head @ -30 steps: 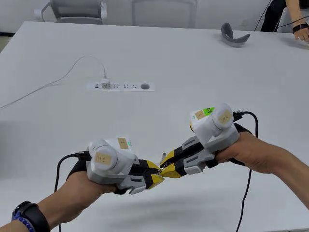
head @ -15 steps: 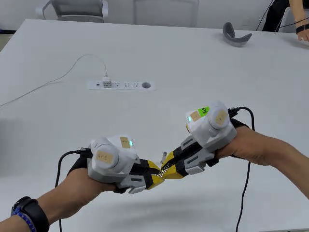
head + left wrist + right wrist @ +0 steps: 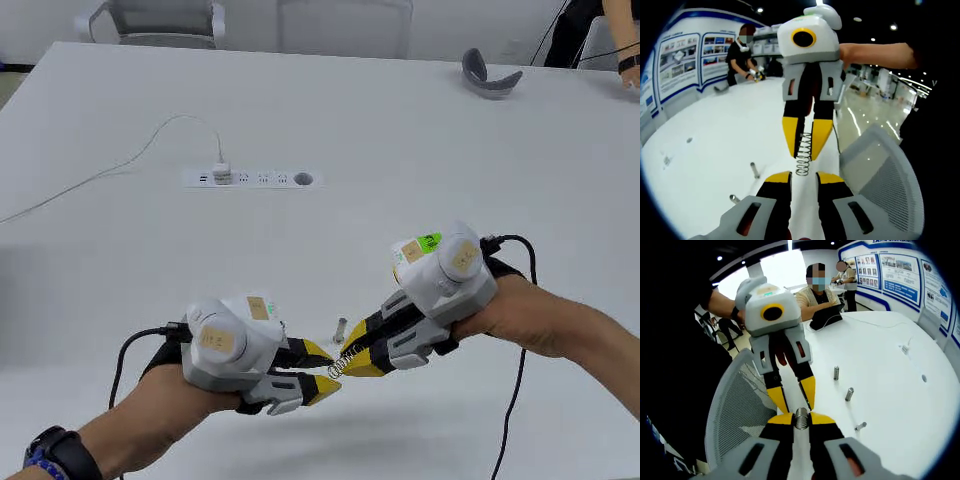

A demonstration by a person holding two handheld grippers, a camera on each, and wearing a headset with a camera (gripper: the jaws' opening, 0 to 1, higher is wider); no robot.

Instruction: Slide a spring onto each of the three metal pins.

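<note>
— Why's your right gripper clenched on the spring?
— Likely a handover: your left gripper waits just ahead, jaws parted. Bare pins lie right of the clenched one.

Head view: from above, facing forward and down across the broad white bench, close over the work. Left gripper view: low behind the left yellow-tipped claw, facing the right yellow-tipped claw head-on, very near. Right gripper view: the reverse, aimed back along its own jaws. Shared by all three: the thin coiled metal spring between the tips, plus short metal pins on the bench.
</note>
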